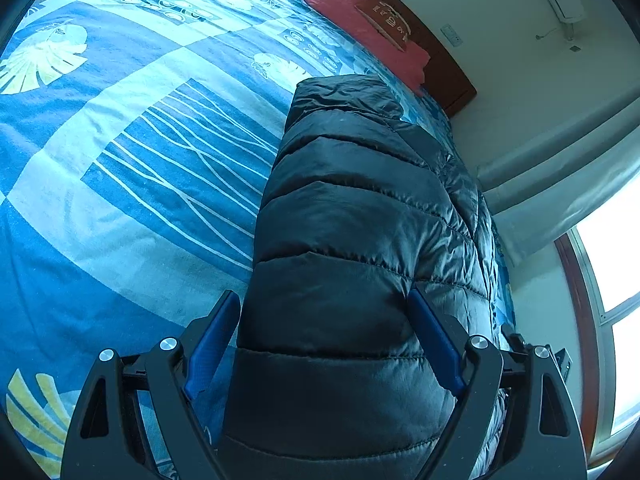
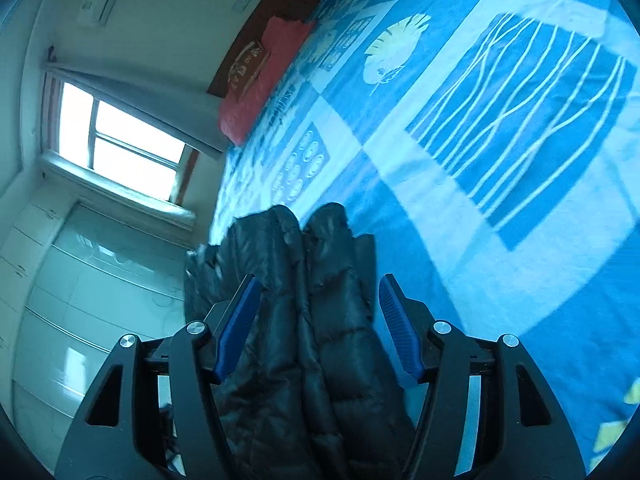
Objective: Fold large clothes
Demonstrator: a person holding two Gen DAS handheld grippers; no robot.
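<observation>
The left gripper (image 1: 324, 312) has its blue fingers (image 1: 212, 340) spread wide around a folded black puffer jacket (image 1: 352, 216), seemingly pressing its sides. The right gripper (image 2: 320, 300) straddles the jacket's bunched end, fingers parted, the right one clear of it. The quilted, glossy jacket lies on the bed (image 1: 120, 160). The writing on the plaque (image 1: 386, 22) by the headboard is unreadable.

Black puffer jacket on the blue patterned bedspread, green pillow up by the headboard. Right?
Not quite: the pillow by the headboard is pink-red, not green, as the left wrist view shows. The black puffer jacket does lie on the blue patterned bedspread.
</observation>
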